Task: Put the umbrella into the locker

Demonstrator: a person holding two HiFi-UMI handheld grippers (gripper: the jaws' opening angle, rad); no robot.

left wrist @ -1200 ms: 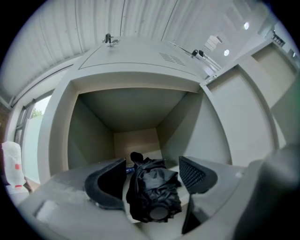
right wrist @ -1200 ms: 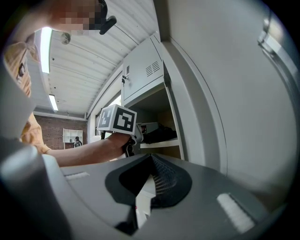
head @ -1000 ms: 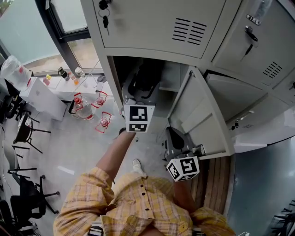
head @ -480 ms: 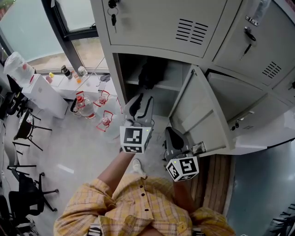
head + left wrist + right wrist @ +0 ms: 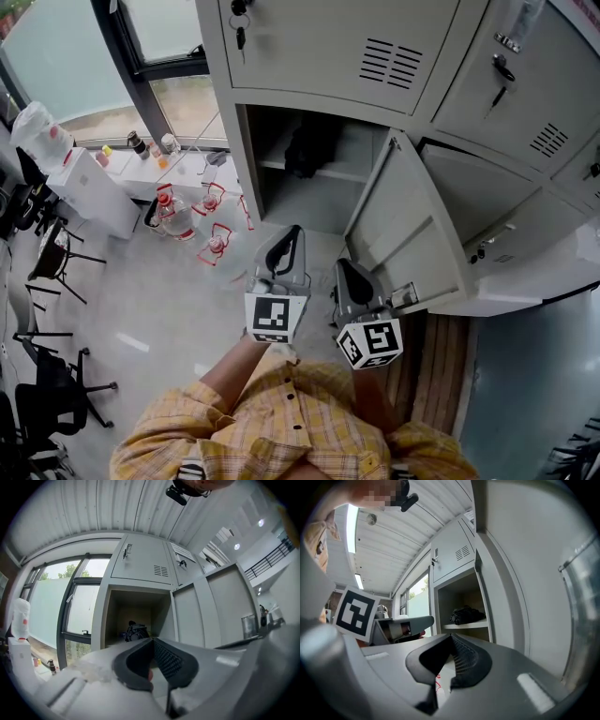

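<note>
The black folded umbrella (image 5: 312, 150) lies on the shelf inside the open locker compartment (image 5: 251, 150); it also shows in the left gripper view (image 5: 135, 631) and the right gripper view (image 5: 466, 614). My left gripper (image 5: 292, 231) is outside the locker, in front of the opening and pointing at it, its jaws shut (image 5: 152, 640) with nothing between them. Beside it, my right gripper (image 5: 345, 265) is near the open door (image 5: 405, 234), also shut and empty (image 5: 451, 636). In the right gripper view, the left gripper (image 5: 401, 623) is at the left.
The grey door swings out to the right of the opening. Closed lockers with keys (image 5: 237, 36) surround it. Water jugs with red handles (image 5: 173, 214) stand on the floor at left, beside a white dispenser (image 5: 80, 187) and office chairs (image 5: 47, 262).
My left gripper has pulled back out of the locker toward the person and its jaws have shut empty. The umbrella stays on the shelf. The right gripper has not moved.
</note>
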